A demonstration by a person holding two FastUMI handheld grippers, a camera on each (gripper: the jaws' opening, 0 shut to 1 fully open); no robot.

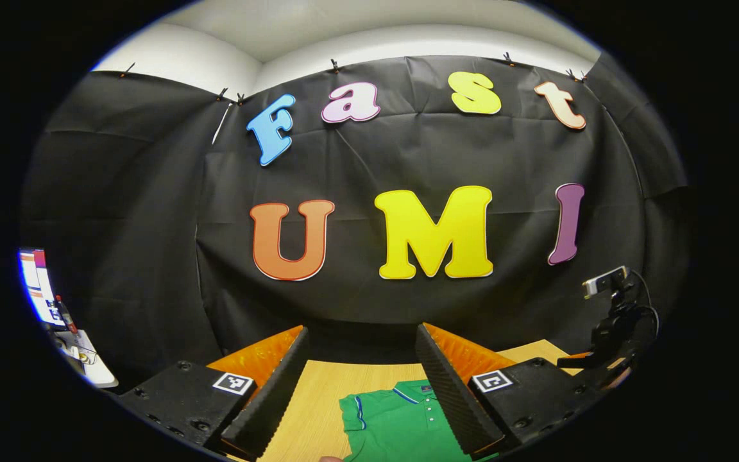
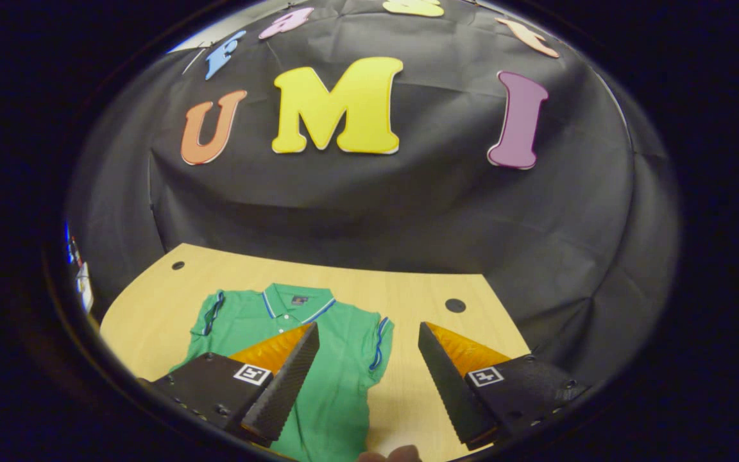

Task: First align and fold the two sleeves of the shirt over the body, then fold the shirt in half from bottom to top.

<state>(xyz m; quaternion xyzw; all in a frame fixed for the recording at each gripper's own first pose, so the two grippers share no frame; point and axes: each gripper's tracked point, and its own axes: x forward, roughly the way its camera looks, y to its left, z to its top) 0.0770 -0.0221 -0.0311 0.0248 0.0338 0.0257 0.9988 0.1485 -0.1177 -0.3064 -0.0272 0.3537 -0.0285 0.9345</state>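
Fingers of the left gripper are standing wide apart with nothing between them, hanging above the near part of the table; past the gap, the green polo shirt is lying flat on the wood, its collar and button placket pointing toward the booth wall, and the gripper's right finger is covering part of the shirt's right side. Farther out at the right edge of the left gripper view, a small camera on a black stand is sitting near the table's corner, and at the far left a lit screen is showing beside a pale object I cannot make out. In the right gripper view, the right gripper is likewise gaping open and gripping nothing, held over the table. The polo shirt is lying to the left of centre, collar toward the wall, with both short sleeves, trimmed in blue, already lying folded in over the body; the gripper's left finger is overlapping the shirt's chest in the picture, while the right finger is hanging over bare wood just beside the shirt's right edge. Two dark round holes are marking the tabletop near its far corners.
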